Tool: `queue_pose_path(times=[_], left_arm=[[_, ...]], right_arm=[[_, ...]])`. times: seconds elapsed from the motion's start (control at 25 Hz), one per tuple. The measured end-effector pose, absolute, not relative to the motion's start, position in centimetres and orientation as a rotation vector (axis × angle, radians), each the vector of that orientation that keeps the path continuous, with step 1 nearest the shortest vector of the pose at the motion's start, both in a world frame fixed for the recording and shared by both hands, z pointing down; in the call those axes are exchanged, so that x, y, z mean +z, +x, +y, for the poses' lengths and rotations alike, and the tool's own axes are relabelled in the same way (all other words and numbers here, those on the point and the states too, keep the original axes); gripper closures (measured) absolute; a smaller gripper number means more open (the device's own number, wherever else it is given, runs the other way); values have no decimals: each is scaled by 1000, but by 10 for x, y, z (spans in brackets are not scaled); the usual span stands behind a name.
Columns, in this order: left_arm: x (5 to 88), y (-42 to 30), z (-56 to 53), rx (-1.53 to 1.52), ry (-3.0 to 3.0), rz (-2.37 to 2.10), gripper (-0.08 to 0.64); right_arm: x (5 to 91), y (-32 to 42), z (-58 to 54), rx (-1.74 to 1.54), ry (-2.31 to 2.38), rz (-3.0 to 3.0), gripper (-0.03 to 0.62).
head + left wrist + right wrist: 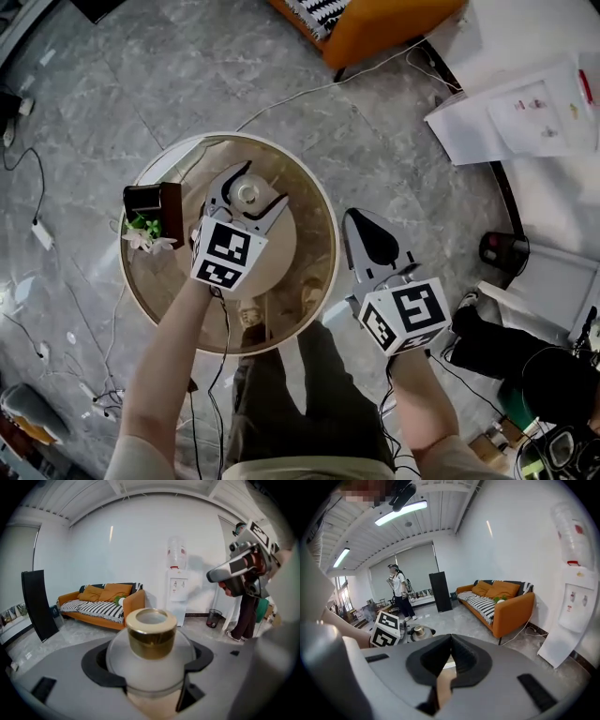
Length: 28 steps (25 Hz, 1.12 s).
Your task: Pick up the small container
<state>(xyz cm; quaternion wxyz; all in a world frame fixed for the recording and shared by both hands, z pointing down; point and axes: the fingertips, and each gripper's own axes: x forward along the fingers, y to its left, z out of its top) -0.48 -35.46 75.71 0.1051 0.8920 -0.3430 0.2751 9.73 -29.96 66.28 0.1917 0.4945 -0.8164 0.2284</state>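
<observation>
Gripping the small container [151, 644] with the left gripper [251, 187], wide-set jaws pressed against both sides of the frosted round body, just below the gold collar. Upright over the round glass table [323, 216], near its middle, a touch toward 12 o'clock; resting on the glass or just clear of it, cannot tell. At the table's 9 o'clock edge, a dark box [155, 202] with white flowers [141, 239]. Off the table, out at 4 o'clock from the container, the right gripper [361, 223], clenched on nothing, jaws meeting tip to tip. In the left gripper view, past the container at 10 o'clock, an orange sofa [101, 603]; at 1 o'clock, a white water dispenser [177, 597].
</observation>
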Motion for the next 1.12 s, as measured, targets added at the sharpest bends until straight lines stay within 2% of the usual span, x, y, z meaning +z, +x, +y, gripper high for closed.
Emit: queue_pose_path(times=[0.6,1.12], left_arm=[[505,-80,-333,740,2624,-1232,222],[293,-163,-262,505,2638,-1509,221]], right_arm=[[415,64,-283,315,1370,-2482,597],[238,11,-220,57,1286,-2648,597]])
